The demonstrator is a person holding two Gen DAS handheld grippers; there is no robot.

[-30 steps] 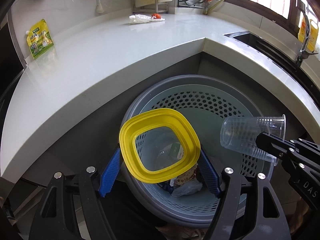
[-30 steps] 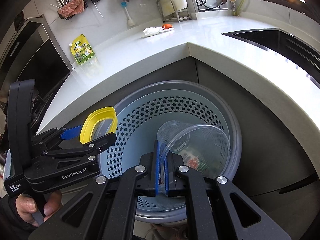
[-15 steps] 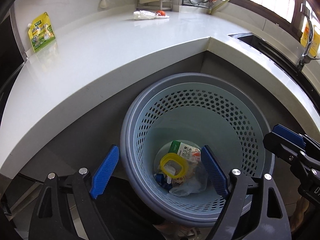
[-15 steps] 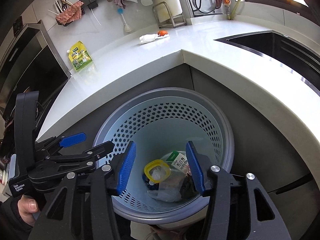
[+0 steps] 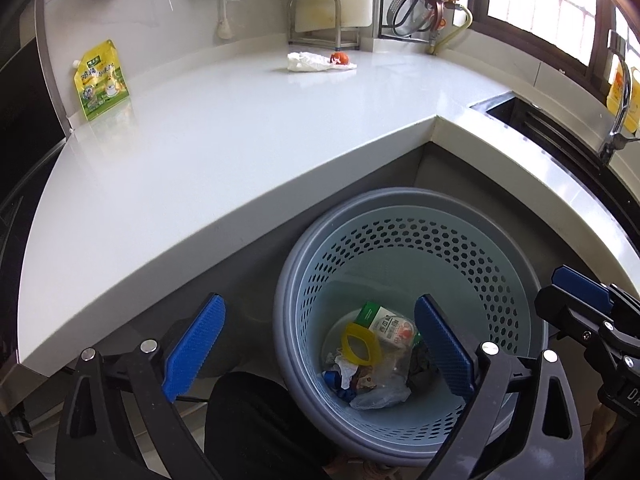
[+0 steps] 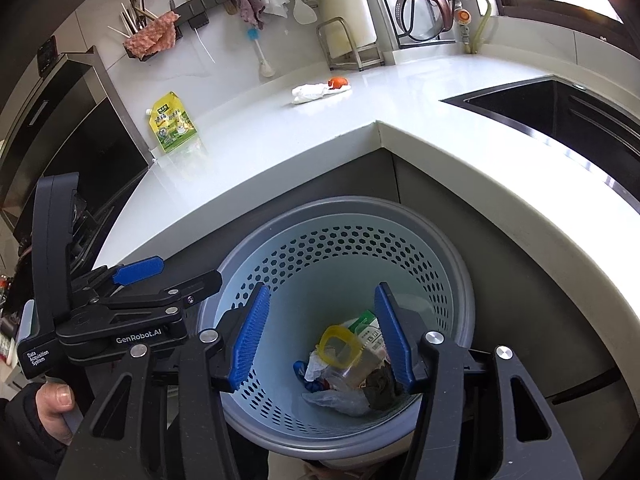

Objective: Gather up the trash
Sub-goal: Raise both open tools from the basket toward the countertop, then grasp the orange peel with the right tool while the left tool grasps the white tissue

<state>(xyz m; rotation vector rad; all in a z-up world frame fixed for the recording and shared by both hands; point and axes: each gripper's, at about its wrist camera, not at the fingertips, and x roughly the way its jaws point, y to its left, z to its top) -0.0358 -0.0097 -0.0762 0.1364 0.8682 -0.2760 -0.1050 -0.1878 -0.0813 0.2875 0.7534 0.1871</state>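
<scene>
A grey perforated trash basket (image 5: 500, 248) (image 6: 452, 264) stands on the floor in the counter's corner. Inside lie a yellow lid (image 5: 360, 346) (image 6: 338, 346), a clear plastic cup (image 6: 352, 374), a green-white carton (image 5: 386, 322) and other scraps. My left gripper (image 5: 320, 352) is open and empty above the basket's left rim. My right gripper (image 6: 326, 340) is open and empty over the basket. On the white counter (image 5: 200, 160) lie a crumpled white tissue with an orange bit (image 5: 316, 61) (image 6: 318, 90) and a yellow-green pouch (image 5: 100, 80) (image 6: 172, 122).
A sink (image 6: 560, 116) with a faucet (image 5: 616, 100) is set in the counter at right. A rack, pot lids and hanging utensils (image 6: 256, 4) line the back wall. A dark appliance (image 6: 60, 128) stands at left.
Both grippers opened. The yellow lid and the clear cup dropped into the basket. Both grippers have since pulled back and up, showing more of the counter.
</scene>
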